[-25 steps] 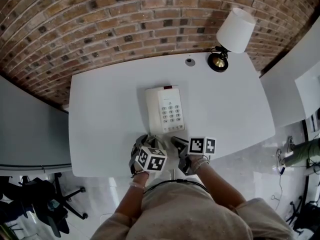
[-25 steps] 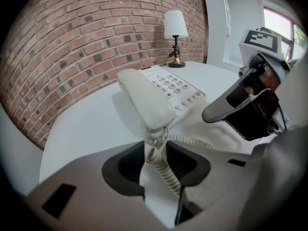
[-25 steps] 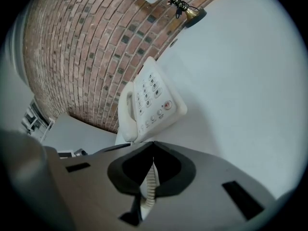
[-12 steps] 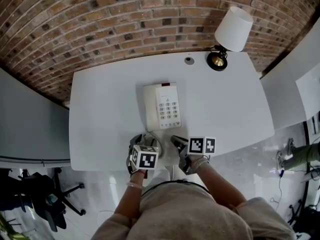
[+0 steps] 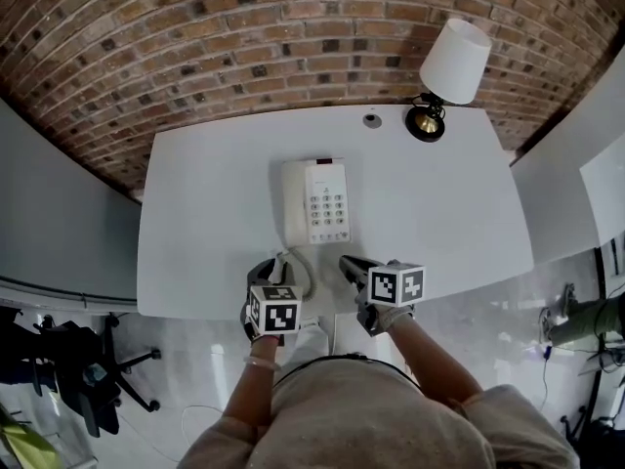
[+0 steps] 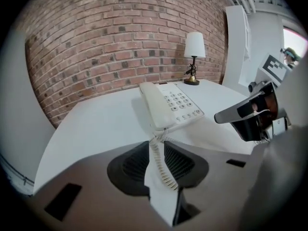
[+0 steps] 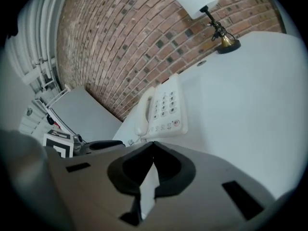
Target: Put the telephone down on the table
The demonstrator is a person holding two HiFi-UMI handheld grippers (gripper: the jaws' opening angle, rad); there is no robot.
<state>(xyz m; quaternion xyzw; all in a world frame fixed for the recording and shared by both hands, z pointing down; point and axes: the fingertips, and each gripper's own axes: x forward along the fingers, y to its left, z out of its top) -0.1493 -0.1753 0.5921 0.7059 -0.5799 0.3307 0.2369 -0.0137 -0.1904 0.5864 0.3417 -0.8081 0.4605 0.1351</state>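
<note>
Left tongs (image 6: 155,144) just closed onto the coiled cord (image 6: 162,171), right tongs (image 7: 153,142) shut empty; telephone (image 5: 317,201) resting just ahead on bench (image 5: 195,213), lengthwise away.

Cream telephone (image 5: 315,201) with pale keys and matching coiled cord (image 6: 161,165); white bench (image 5: 215,203); red-brown brick wall (image 5: 244,37), light mortar; lamp (image 5: 455,59) with white shade, brass base; marker cubes (image 5: 396,284) in black-and-white squares; dark grey ribbed fingers (image 6: 130,165).
</note>
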